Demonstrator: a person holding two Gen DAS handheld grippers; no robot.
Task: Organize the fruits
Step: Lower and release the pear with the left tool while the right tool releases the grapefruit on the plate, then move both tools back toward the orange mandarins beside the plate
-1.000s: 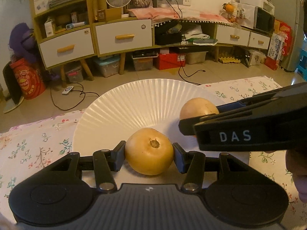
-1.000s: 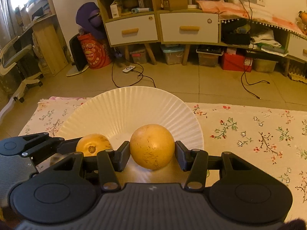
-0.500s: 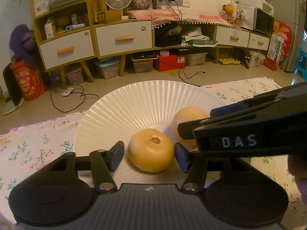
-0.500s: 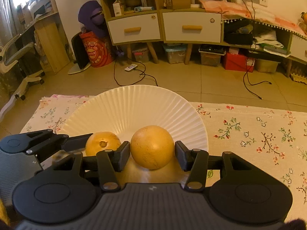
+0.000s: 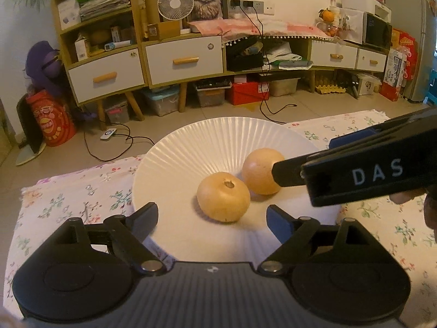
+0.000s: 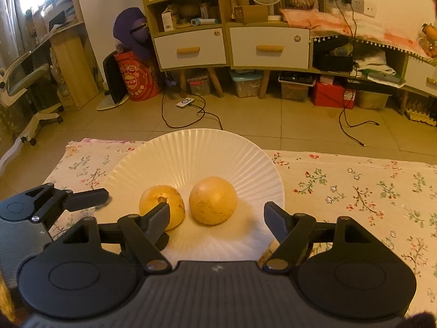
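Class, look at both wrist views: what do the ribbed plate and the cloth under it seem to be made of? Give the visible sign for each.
Plate: probably glazed ceramic, perhaps hard plastic; white, glossy, with fine radial ribs that catch the light. Cloth: woven fabric, matte, printed with small flowers, its far edge slightly uneven.

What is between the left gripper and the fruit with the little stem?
Nothing visible. The left gripper is open, its jaws having just been opening, and the fruit with the stem sits on bare white plate just ahead of the fingertips. The other fruit lies behind it to the right, beside the right gripper.
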